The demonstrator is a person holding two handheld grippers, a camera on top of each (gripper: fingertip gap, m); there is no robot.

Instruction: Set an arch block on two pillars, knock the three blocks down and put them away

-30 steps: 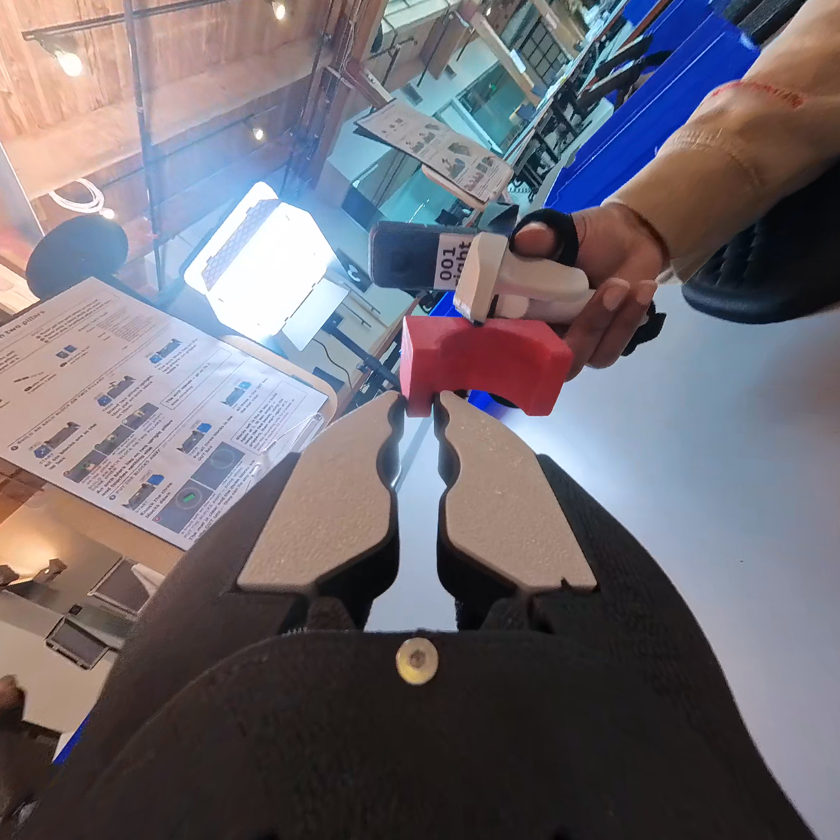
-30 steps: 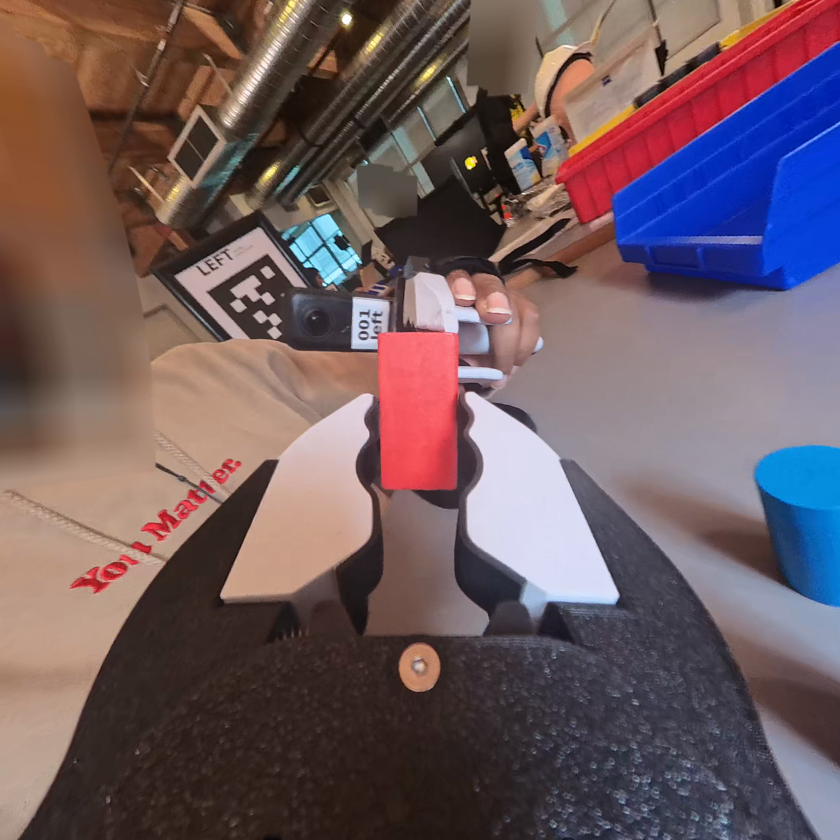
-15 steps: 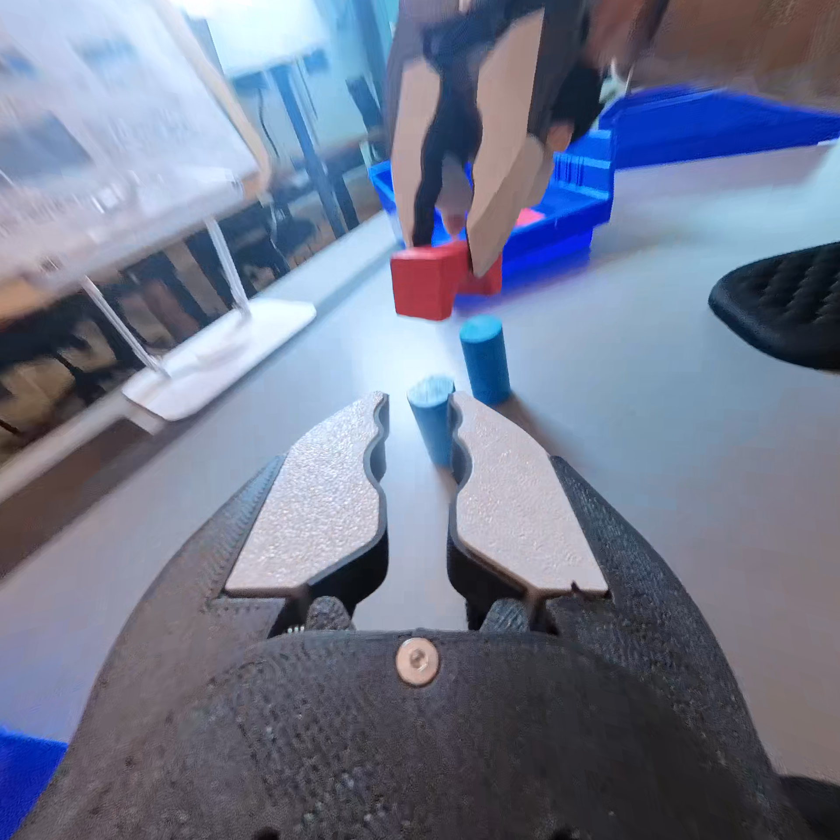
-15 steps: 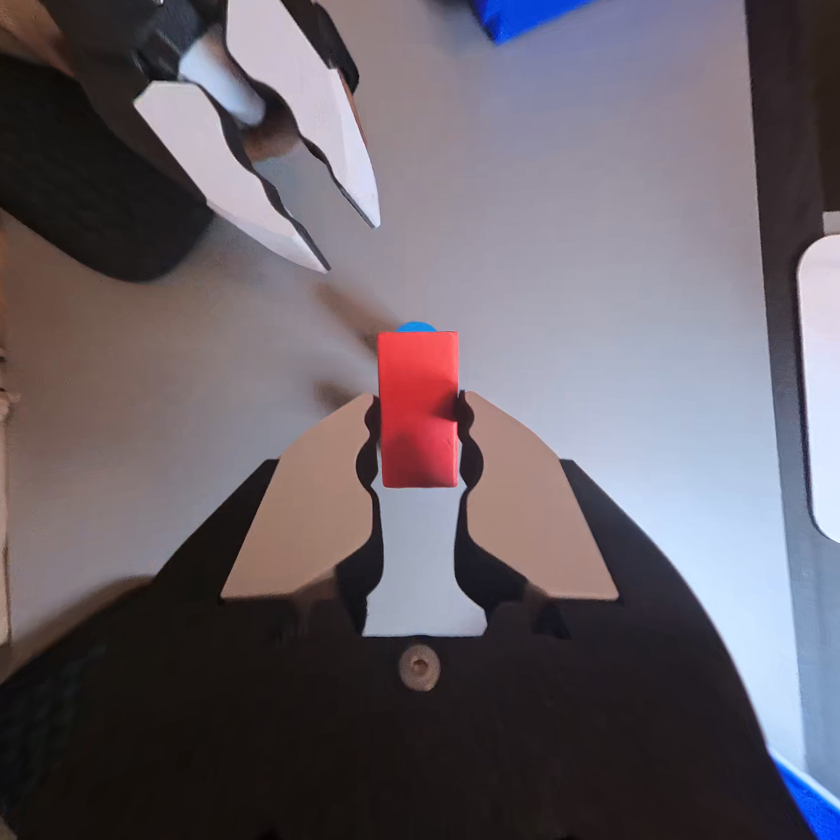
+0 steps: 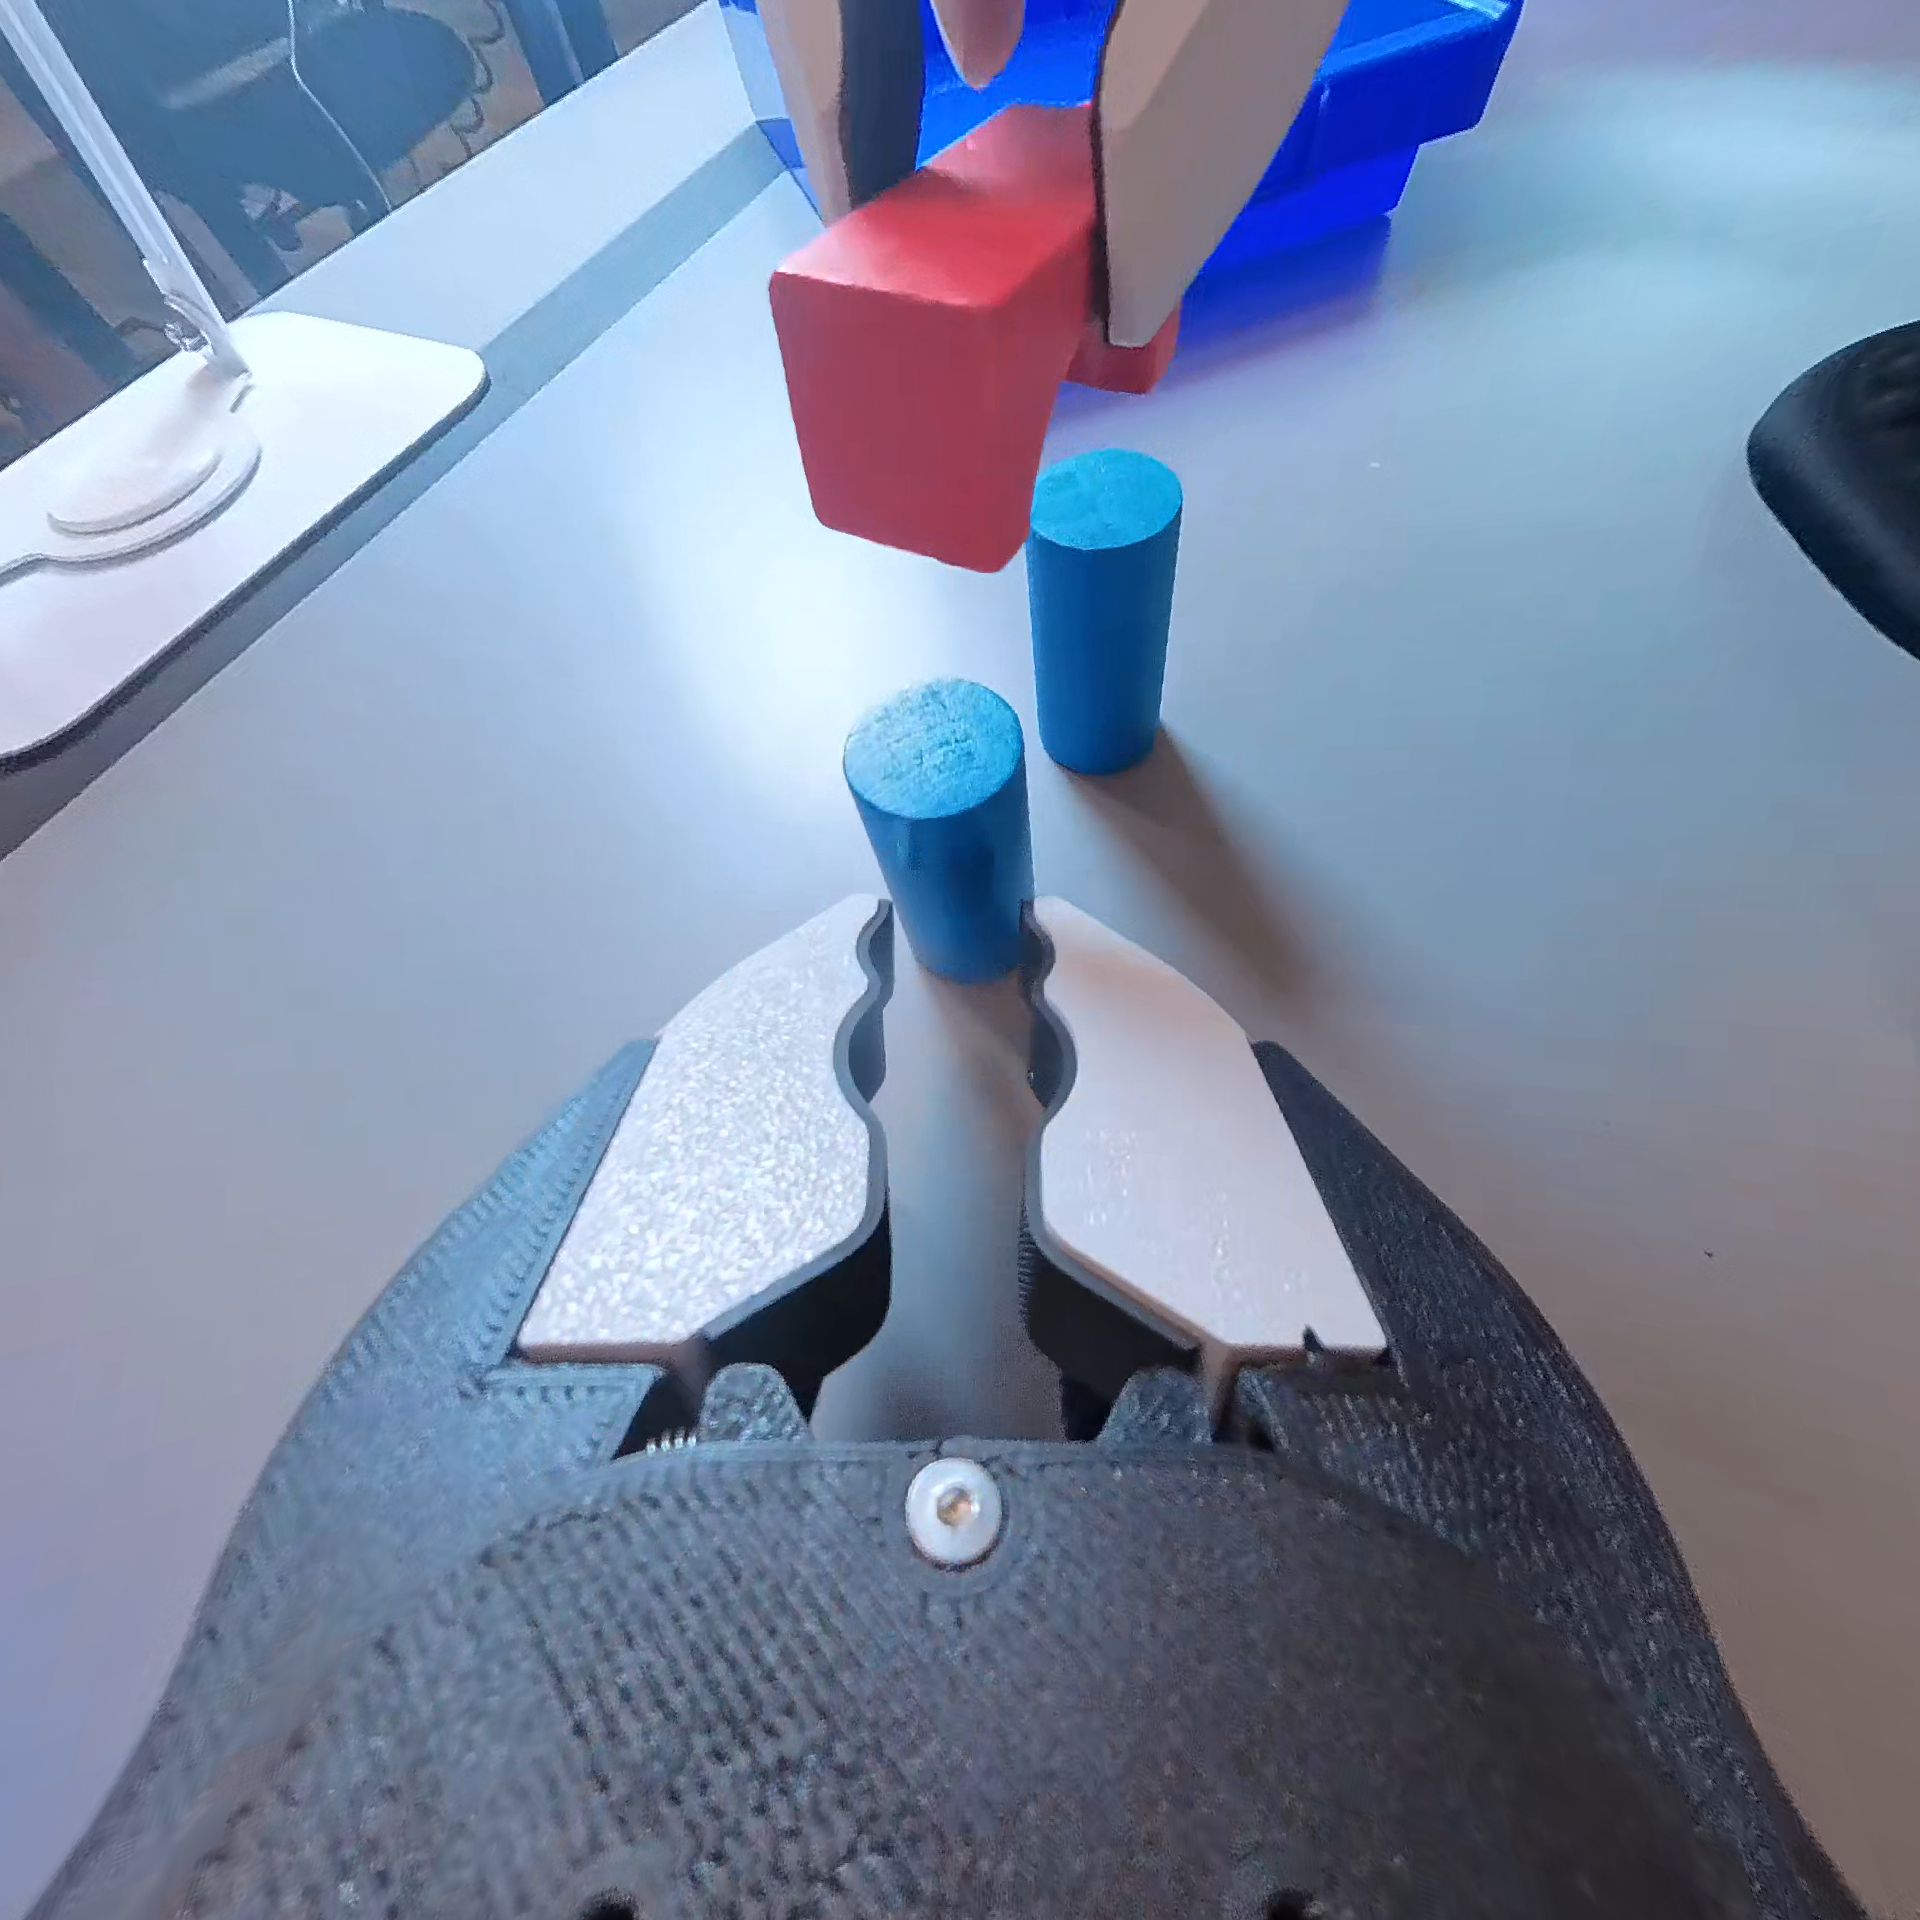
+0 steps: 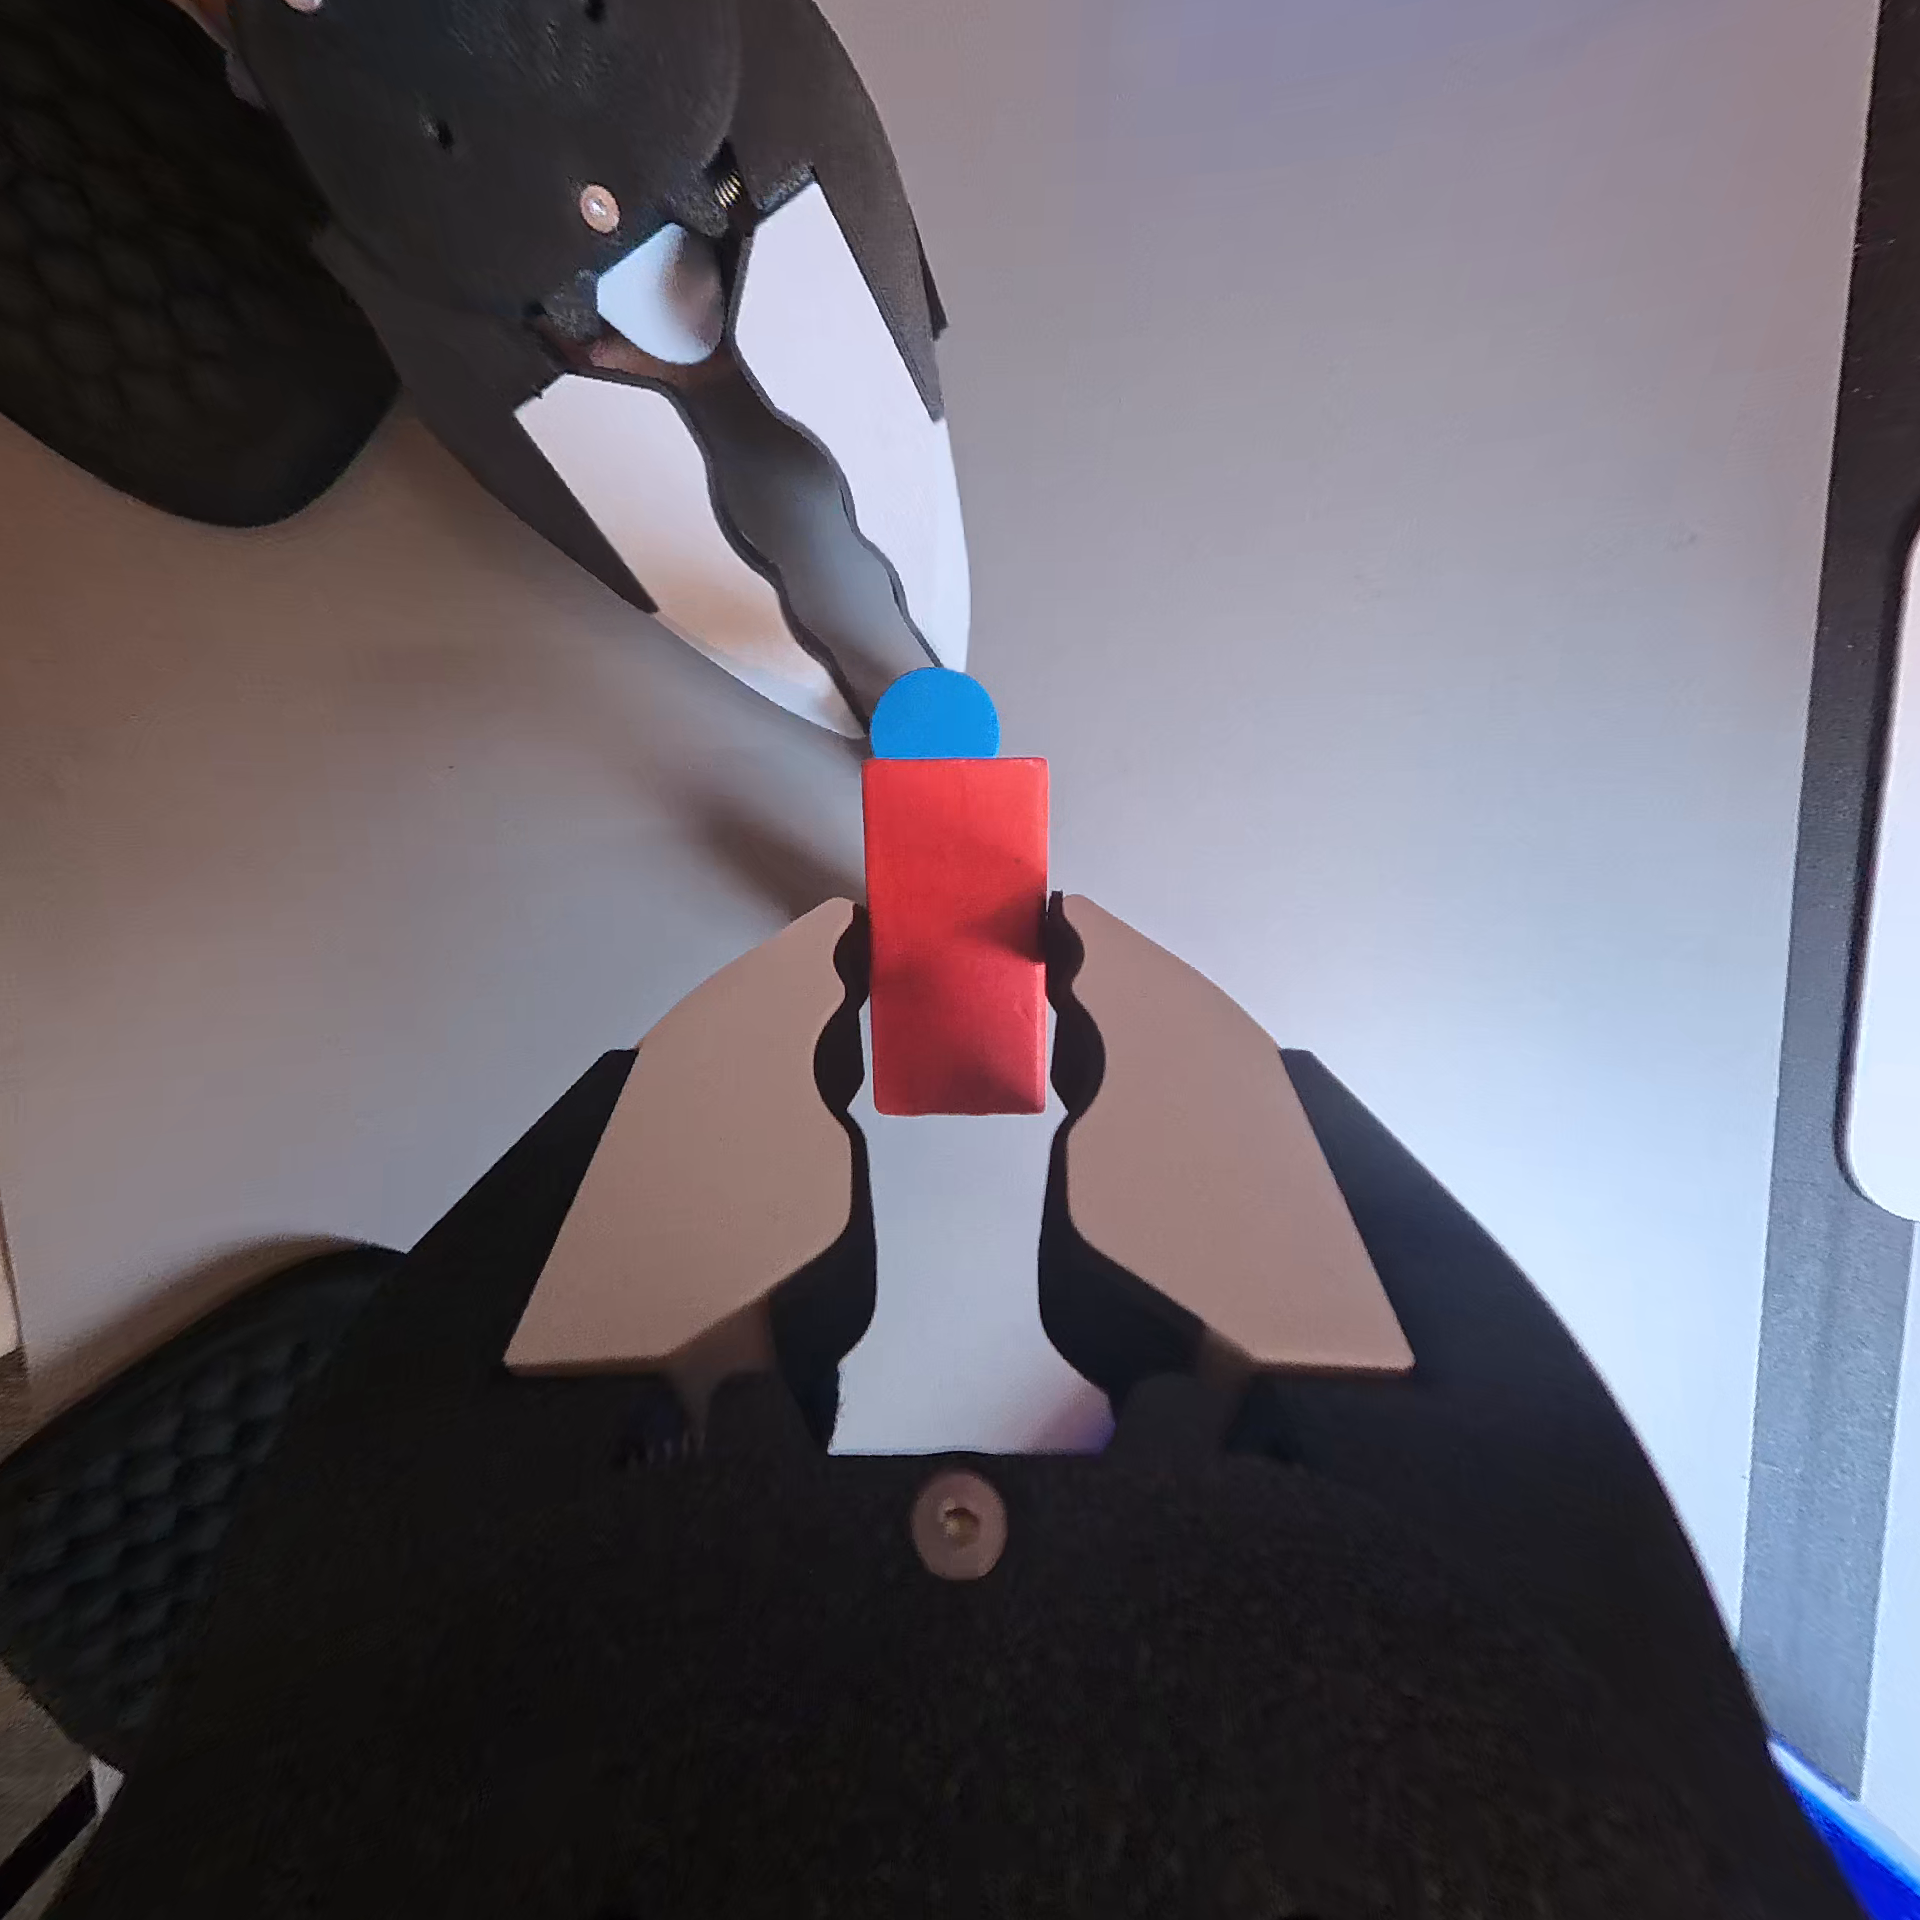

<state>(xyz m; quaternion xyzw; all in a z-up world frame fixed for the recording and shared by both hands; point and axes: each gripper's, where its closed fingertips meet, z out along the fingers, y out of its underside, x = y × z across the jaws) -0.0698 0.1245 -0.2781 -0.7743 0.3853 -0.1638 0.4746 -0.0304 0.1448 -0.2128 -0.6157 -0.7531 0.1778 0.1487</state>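
Two blue cylinder pillars stand upright on the grey worktop (image 5: pixel 1455 935), a little apart: the near pillar (image 5: pixel 940 831) sits at the tips of the left gripper (image 5: pixel 956 935), its base between the two fingers, and the far pillar (image 5: pixel 1101 613) stands just beyond it. Whether the left fingers actually press on the near pillar or only flank it cannot be told; they stand narrowly parted at its sides. Above the pillars the red arch block (image 5: pixel 935 384) hangs in the air, clenched between the fingers of the right gripper (image 6: pixel 954 914), which reaches down from above. From the right wrist view, looking straight down, the arch block covers most of what lies under it, and only the round top of one pillar shows past its far end, next to the left gripper's tips. Behind the blocks lies a blue bin (image 5: pixel 1351 135); a white stand base (image 5: pixel 208 416) rests to the left, and a black mesh pad (image 5: pixel 1849 457) at the right edge.
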